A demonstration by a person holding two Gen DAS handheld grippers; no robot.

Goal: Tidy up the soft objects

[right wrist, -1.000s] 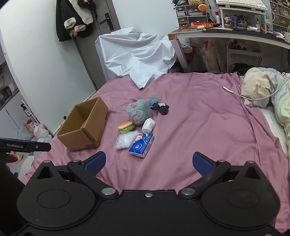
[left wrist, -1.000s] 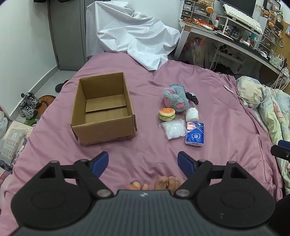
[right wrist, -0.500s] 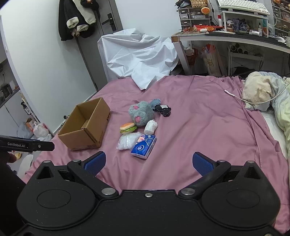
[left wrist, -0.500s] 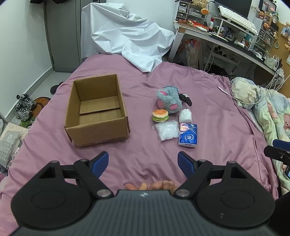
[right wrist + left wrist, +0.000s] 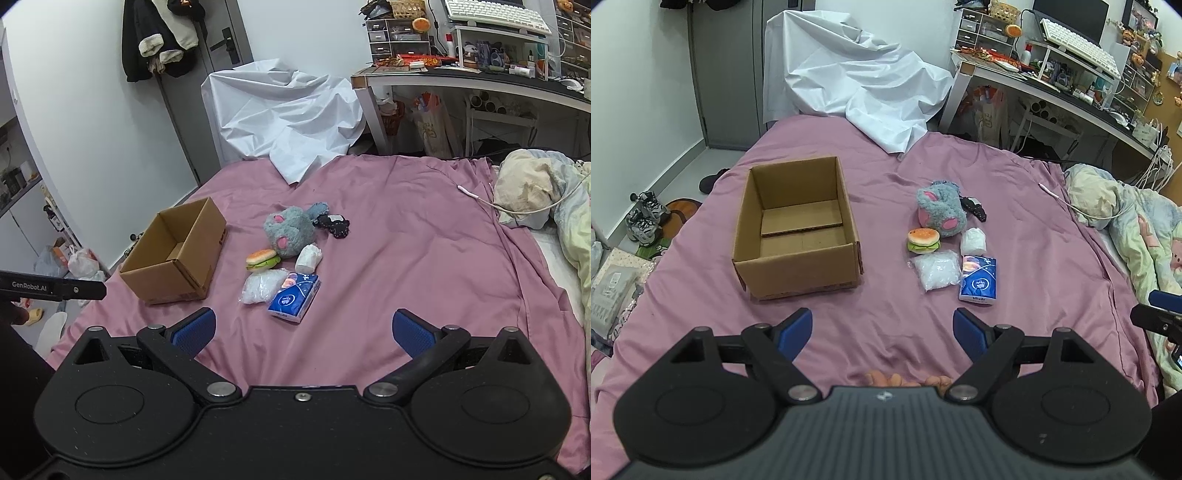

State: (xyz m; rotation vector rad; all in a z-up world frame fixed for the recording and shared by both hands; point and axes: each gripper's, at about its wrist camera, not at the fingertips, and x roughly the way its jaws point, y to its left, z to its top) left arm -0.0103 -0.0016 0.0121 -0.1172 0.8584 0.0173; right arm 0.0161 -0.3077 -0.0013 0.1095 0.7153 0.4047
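Soft toys (image 5: 941,212) beyond both tongs (image 5: 882,326) (image 5: 301,330), level, spread, empty-jawed above bedspread (image 5: 1015,221).

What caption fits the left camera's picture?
Open left gripper above a pink bedspread, facing an empty cardboard box and soft toys.

The grey plush toy (image 5: 940,212) hides part of the small black fabric item (image 5: 973,207); the blue tissue pack's (image 5: 294,297) lettering is illegible.

Your left gripper (image 5: 882,326) and right gripper (image 5: 303,328) both hover level, jaws spread wide, gripping nothing, well apart.
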